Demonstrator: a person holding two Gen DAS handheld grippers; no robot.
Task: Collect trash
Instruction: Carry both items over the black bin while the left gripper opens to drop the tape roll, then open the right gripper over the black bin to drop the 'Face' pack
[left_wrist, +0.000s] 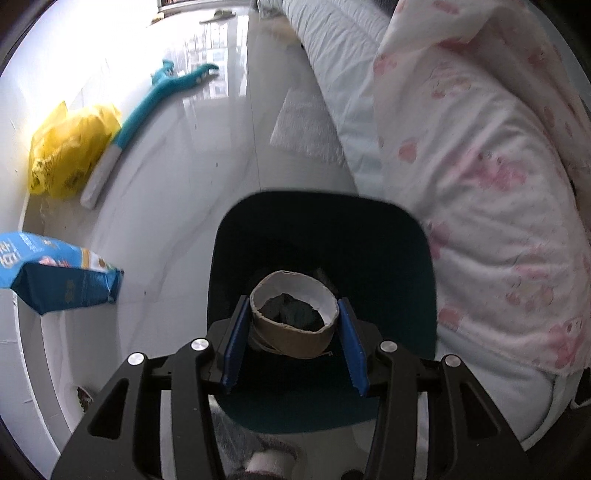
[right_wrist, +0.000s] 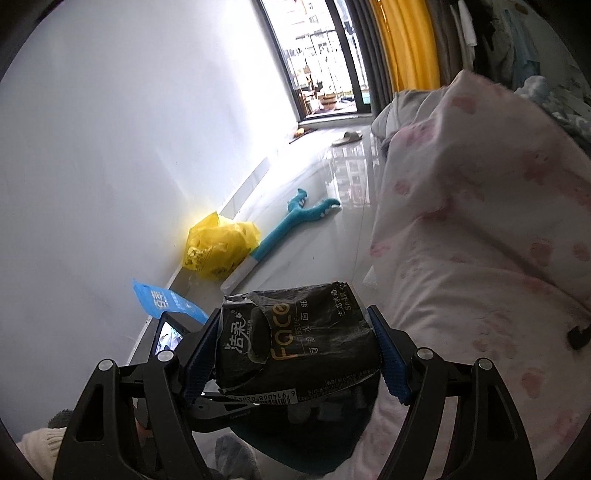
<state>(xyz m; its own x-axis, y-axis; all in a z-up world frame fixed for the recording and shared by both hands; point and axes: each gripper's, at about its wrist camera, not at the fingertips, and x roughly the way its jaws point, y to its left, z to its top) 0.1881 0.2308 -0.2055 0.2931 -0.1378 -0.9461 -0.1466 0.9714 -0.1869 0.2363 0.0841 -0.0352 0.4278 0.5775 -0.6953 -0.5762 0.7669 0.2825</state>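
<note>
In the left wrist view my left gripper (left_wrist: 293, 326) is shut on a brown cardboard tape roll core (left_wrist: 293, 319), held right above the open mouth of a dark teal trash bin (left_wrist: 406, 251) that stands on the floor by the bed. In the right wrist view my right gripper (right_wrist: 295, 350) is shut on a crumpled black tissue packet (right_wrist: 295, 339) with gold lettering, held above the teal bin (right_wrist: 314, 443), whose rim shows below it. The left gripper's black body shows under the packet.
A yellow plastic bag (left_wrist: 70, 151) (right_wrist: 218, 247), a teal dinosaur-head grabber toy (left_wrist: 147, 107) (right_wrist: 291, 218) and a blue snack packet (left_wrist: 59, 273) (right_wrist: 166, 301) lie on the glossy white floor by the wall. A bed with a pink-print quilt (left_wrist: 480, 184) fills the right.
</note>
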